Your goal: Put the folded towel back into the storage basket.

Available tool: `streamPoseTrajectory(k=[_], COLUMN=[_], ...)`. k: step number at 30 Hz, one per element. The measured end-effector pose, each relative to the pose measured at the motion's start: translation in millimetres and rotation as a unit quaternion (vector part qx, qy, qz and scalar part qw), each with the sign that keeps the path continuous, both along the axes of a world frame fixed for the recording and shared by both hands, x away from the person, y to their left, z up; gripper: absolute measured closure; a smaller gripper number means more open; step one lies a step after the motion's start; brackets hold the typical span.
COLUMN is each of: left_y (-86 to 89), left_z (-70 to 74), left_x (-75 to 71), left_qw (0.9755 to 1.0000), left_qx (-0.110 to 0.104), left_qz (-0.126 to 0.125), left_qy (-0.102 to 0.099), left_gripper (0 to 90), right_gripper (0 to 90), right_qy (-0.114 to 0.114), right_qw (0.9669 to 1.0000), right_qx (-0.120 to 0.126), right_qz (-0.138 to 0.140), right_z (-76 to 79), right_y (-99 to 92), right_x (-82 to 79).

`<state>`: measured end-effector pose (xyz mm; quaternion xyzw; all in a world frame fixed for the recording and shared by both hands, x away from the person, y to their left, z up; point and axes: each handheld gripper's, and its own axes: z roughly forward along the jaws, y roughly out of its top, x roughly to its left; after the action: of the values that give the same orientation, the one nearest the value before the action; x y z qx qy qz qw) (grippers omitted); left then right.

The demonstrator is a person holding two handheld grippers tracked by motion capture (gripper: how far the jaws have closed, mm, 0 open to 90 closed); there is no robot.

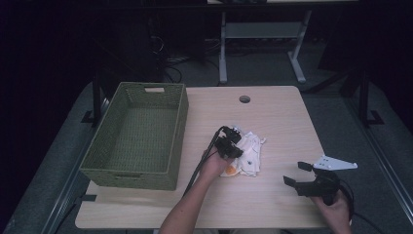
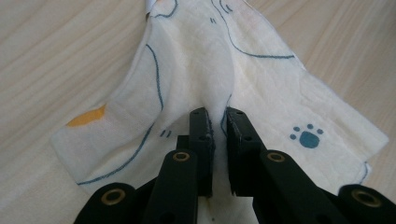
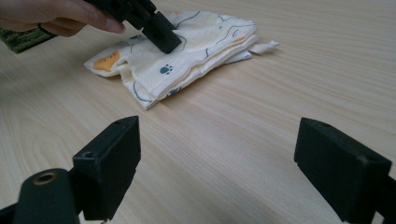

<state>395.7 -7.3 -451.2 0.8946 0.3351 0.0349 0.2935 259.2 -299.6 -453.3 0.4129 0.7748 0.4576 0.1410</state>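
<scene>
— Where's the cloth (image 1: 247, 155)?

— Folded on the surface (image 1: 277, 117), right of the green basket (image 1: 138, 136) and apart from it — cream, with blue lines, a paw print and an orange patch.

— And the left tongs (image 2: 217, 116)?

— Down on the cloth, pressed together on a raised ridge of it; fabric sits pinched between the pads.

— The right tongs (image 3: 217, 154)?

— Spread wide, nothing between them, near the surface's right front — the cloth lies well ahead of them.
</scene>
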Motion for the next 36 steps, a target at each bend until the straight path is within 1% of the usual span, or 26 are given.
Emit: streamPoseTrajectory(k=[2,3,4,5,7,8,9,10,12,13,14,19,20,21,24,26,28,29,32,34,36], left_y=[2.0,3.7,3.7,5.1,8.2,8.2,10.3,10.3,13.7,16.4,16.4,24.4,25.9,27.0,31.2,33.2,36.6,36.6,39.9,43.1,44.2], left_z=[1.8,4.9,4.9,6.8,12.2,12.2,16.8,16.8,20.1,22.8,22.8,32.8,34.7,36.7,44.1,48.1,55.3,55.3,61.1,66.3,67.6], left_x=[0.0,-0.9,-0.9,-1.1,-1.7,-1.7,-2.8,-2.8,-3.4,-4.5,-4.5,-7.3,-7.4,-8.1,-10.3,-11.6,-14.4,-14.4,-17.0,-19.9,-20.6], left_qw=[1.0000,0.9997,0.9997,0.9995,0.9983,0.9983,0.9976,0.9976,0.9969,0.9959,0.9959,0.9936,0.9936,0.9928,0.9923,0.9914,0.9904,0.9904,0.9900,0.9893,0.9888], left_qx=[-0.008,-0.021,-0.021,-0.030,-0.054,-0.054,-0.065,-0.065,-0.073,-0.084,-0.084,-0.108,-0.107,-0.114,-0.119,-0.126,-0.134,-0.134,-0.136,-0.140,-0.143], left_qz=[-0.001,0.002,0.002,0.002,0.001,0.001,0.001,0.001,-0.005,-0.003,-0.003,-0.004,-0.006,-0.004,-0.007,-0.008,-0.013,-0.013,-0.017,-0.021,-0.023], left_qy=[0.004,0.008,0.008,0.013,0.021,0.021,0.025,0.025,0.028,0.032,0.032,0.035,0.036,0.036,0.034,0.035,0.034,0.034,0.032,0.033,0.033], left_gripper=[82.8,82.9,82.9,82.9,83.0,83.1,83.1,83.1,83.2,83.3,83.3,83.3,83.3,83.3,83.3,83.3,83.3,83.3,83.3,83.2,83.2], right_gripper=[14.3,14.3,14.3,14.3,14.3,14.3,14.3,14.3,14.3,14.3,14.3,14.3,14.3,14.3,14.3,14.3,14.3,14.3,14.3,14.3,14.3], right_qy=[0.001,0.000,0.000,0.000,0.000,0.000,0.000,0.000,0.000,0.000,0.000,0.000,-0.001,0.000,-0.001,-0.002,-0.001,-0.001,-0.001,-0.002,-0.002], right_qw=[1.0000,1.0000,1.0000,1.0000,1.0000,1.0000,1.0000,1.0000,1.0000,1.0000,1.0000,0.9999,0.9999,0.9999,0.9999,0.9999,0.9999,0.9999,0.9999,0.9999,0.9999], right_qx=[0.000,-0.001,-0.001,-0.001,0.001,0.001,0.002,0.002,0.003,0.005,0.005,0.003,0.004,0.004,0.004,0.004,0.005,0.005,0.004,0.002,0.002], right_qz=[-0.001,-0.001,-0.001,-0.001,-0.004,-0.004,-0.005,-0.005,-0.007,-0.009,-0.009,-0.011,-0.011,-0.011,-0.012,-0.012,-0.013,-0.014,-0.014,-0.014,-0.014], right_z=[-0.5,-0.8,-0.8,-0.7,-0.6,-0.6,-0.7,-0.7,-0.5,-0.3,-0.3,-0.4,-0.5,-0.3,-0.3,-0.3,-0.3,-0.3,-0.3,-0.3,-0.3], right_y=[-0.2,-0.5,-0.5,-0.6,-1.2,-1.2,-2.1,-2.1,-2.8,-2.9,-2.9,-3.1,-3.2,-3.3,-3.7,-4.1,-4.2,-4.3,-4.2,-4.0,-4.0], right_x=[0.4,0.5,0.5,0.4,-0.2,-0.2,0.1,0.1,0.1,-0.1,-0.1,-0.4,-0.2,-0.2,-0.4,-0.8,-0.6,-0.6,-0.7,-1.3,-1.4])
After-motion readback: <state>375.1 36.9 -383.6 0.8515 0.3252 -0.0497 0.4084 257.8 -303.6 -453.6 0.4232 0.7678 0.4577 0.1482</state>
